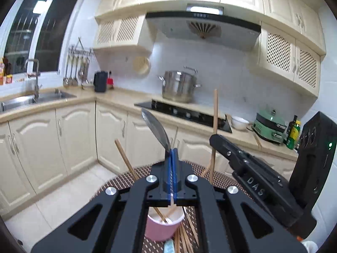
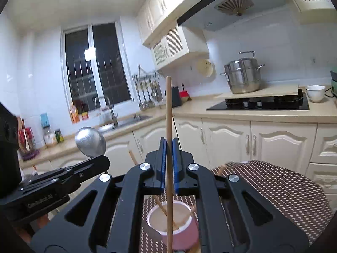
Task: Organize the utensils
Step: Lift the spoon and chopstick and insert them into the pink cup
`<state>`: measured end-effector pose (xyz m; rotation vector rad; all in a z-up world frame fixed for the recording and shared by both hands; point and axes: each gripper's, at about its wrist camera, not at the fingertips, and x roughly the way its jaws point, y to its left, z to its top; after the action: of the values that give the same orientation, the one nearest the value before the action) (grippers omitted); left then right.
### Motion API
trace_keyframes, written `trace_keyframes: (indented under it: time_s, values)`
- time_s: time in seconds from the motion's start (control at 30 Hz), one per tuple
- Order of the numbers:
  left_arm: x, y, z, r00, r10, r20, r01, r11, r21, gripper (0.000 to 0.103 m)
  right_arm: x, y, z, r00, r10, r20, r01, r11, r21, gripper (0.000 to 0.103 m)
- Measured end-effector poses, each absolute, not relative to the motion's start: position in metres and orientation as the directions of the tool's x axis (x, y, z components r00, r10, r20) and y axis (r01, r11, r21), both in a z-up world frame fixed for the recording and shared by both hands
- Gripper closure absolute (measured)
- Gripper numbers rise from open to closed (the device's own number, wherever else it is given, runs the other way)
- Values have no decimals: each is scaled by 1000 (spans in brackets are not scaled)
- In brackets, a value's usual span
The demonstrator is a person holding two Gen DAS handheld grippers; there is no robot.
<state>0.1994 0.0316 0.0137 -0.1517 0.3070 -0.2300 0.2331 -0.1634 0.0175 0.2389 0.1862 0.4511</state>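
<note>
My left gripper is shut on the handle of a metal spoon, whose bowl stands up and to the left above the fingertips. My right gripper is shut on one upright wooden chopstick. Both are held above a pink cup with a white inside, which has a few chopsticks leaning in it. The cup stands on a brown patterned mat. In the left wrist view the right gripper and its chopstick are just to the right. The spoon shows left in the right wrist view.
Loose chopsticks lie on the mat beside the cup. Behind runs a kitchen counter with a black hob, a steel pot, a white bowl and a sink. A tiled floor lies between the table and the cabinets.
</note>
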Motion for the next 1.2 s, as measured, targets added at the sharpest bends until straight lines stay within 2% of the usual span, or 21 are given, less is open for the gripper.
trace_keyframes:
  time_s: [0.17, 0.4, 0.53, 0.83, 1.03, 1.07, 1.1, 1.13, 1.17, 1.2]
  values:
    - [211, 29, 7, 948, -198, -249, 170, 977, -129, 102, 233, -158, 11, 898, 436, -47, -405, 865, 296, 97]
    - [231, 30, -23, 933, -163, -320, 141, 986, -92, 102, 242, -150, 4, 913, 406, -30, -382, 879, 284, 97]
    - [234, 28, -37, 928, -146, -342, 134, 989, -59, 102, 245, -149, -5, 913, 405, -47, -376, 880, 290, 97]
    - [233, 31, -63, 897, -169, -407, 149, 985, -81, 102, 232, -151, -15, 909, 409, -78, -374, 885, 278, 97]
    - [226, 33, -68, 892, -174, -418, 155, 985, -81, 100, 221, -156, -22, 911, 400, -105, -360, 892, 272, 97]
    - [225, 34, -69, 888, -179, -423, 157, 984, -86, 98, 220, -157, -23, 910, 398, -113, -358, 894, 272, 97]
    - [225, 34, -69, 886, -182, -426, 157, 983, -93, 93, 219, -157, -24, 911, 397, -117, -355, 895, 271, 97]
    - [224, 36, -68, 885, -185, -427, 157, 982, -100, 87, 217, -158, -26, 911, 394, -122, -351, 896, 271, 97]
    - [223, 37, -68, 885, -188, -425, 156, 982, -108, 74, 216, -159, -27, 911, 393, -129, -348, 897, 273, 97]
    - [220, 40, -68, 889, -192, -416, 154, 980, -124, 71, 215, -160, -28, 910, 392, -134, -346, 897, 274, 97]
